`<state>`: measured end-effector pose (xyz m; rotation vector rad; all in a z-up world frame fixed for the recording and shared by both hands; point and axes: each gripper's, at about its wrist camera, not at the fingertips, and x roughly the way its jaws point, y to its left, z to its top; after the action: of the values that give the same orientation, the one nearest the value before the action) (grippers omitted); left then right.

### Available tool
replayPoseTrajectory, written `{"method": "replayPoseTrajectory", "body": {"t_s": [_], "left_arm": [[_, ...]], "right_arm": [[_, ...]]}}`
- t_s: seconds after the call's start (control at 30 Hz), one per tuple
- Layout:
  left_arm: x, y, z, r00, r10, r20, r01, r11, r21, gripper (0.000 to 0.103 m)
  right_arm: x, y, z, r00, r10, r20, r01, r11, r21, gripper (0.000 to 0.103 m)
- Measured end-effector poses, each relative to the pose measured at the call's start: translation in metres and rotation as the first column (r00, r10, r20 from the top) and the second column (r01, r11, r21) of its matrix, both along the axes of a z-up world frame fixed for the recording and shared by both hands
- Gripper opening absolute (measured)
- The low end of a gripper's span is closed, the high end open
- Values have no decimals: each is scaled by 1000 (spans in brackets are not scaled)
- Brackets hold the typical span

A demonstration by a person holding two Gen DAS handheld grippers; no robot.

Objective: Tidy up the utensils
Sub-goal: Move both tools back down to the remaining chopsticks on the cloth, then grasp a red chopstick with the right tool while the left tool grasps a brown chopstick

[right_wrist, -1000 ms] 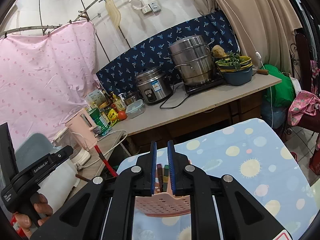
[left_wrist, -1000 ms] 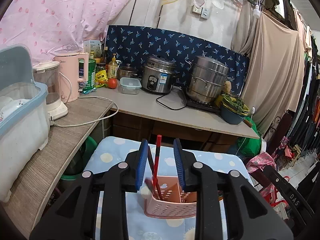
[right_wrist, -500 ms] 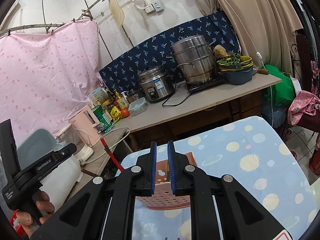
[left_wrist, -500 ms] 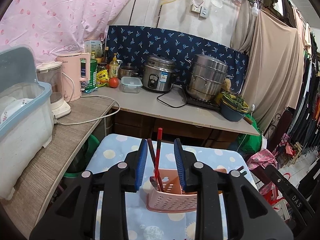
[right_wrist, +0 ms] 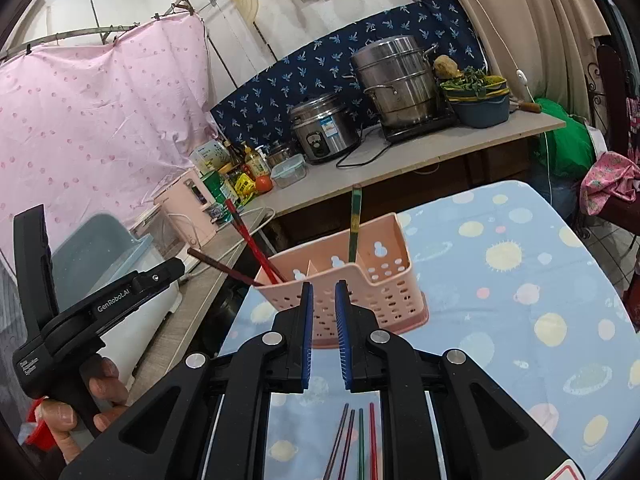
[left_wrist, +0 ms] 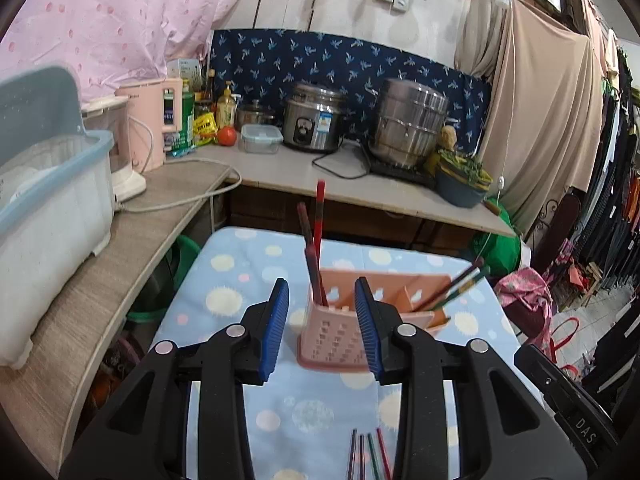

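A cluttered kitchen corner: a counter (left_wrist: 360, 188) at the far side carries a rice cooker (left_wrist: 316, 122) and a steel steamer pot (left_wrist: 410, 122) in front of a dark blue patterned cloth. In the foreground stands a table with a light blue spotted cover (left_wrist: 224, 280).

A pink perforated utensil caddy (left_wrist: 340, 336) stands upright on the cover. Two red chopsticks (left_wrist: 318, 240) lean in its left compartment; green and dark chopsticks (left_wrist: 460, 284) lean out of its right side. Four loose chopsticks (right_wrist: 356, 440) lie side by side on the cover at the near edge, below both grippers.

The left gripper (left_wrist: 322, 322) points forward and slightly downward at the caddy. Its jaws have just been opening; they stand apart and nothing is clamped between them. In the right wrist view a hand (right_wrist: 80, 412) grasps its handle at lower left.

The right gripper (right_wrist: 322, 320) also tilts slightly downward, near the caddy's front wall. A narrow gap shows between its blue pads (right_wrist: 306, 332), with nothing in it.
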<state>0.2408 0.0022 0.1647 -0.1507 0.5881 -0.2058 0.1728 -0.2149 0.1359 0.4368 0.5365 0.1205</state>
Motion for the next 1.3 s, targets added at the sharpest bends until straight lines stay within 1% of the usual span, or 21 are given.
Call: {"method": "replayPoseTrajectory", "body": {"t_s": [0.3, 0.53, 0.6, 0.67, 0.77, 0.93, 1.03, 1.13, 1.3], "left_arm": [[-35, 0, -45, 995, -33, -96, 36, 999, 32, 34], [-55, -1, -79, 985, -46, -169, 56, 997, 51, 35], [-61, 0, -89, 981, -52, -188, 63, 997, 53, 37], [-67, 0, -98, 978, -51, -202, 64, 996, 61, 44], [-76, 2, -111, 973, -55, -223, 73, 995, 72, 45], [-88, 1, -131, 961, -63, -270, 90, 992, 89, 46], [-95, 1, -142, 952, -70, -297, 101, 991, 90, 46], [-100, 1, -150, 947, -67, -313, 101, 990, 95, 50], [-106, 0, -157, 942, -71, -329, 108, 989, 97, 50]], "right_arm": [[-35, 9, -43, 993, 33, -113, -34, 999, -8, 14], [-59, 12, -84, 975, 47, -217, -52, 998, -18, 14], [-64, 13, -95, 969, 46, -243, -54, 998, -26, 14], [-70, 14, -106, 961, 50, -272, -60, 998, -28, 14], [-78, 17, -120, 951, 53, -305, -67, 997, -37, 14], [-89, 23, -135, 938, 58, -342, -85, 994, -65, 14], [-94, 25, -143, 930, 65, -363, -94, 994, -62, 14], [-98, 27, -149, 923, 68, -378, -100, 993, -66, 14], [-104, 32, -154, 917, 74, -392, -115, 990, -82, 14]]}}
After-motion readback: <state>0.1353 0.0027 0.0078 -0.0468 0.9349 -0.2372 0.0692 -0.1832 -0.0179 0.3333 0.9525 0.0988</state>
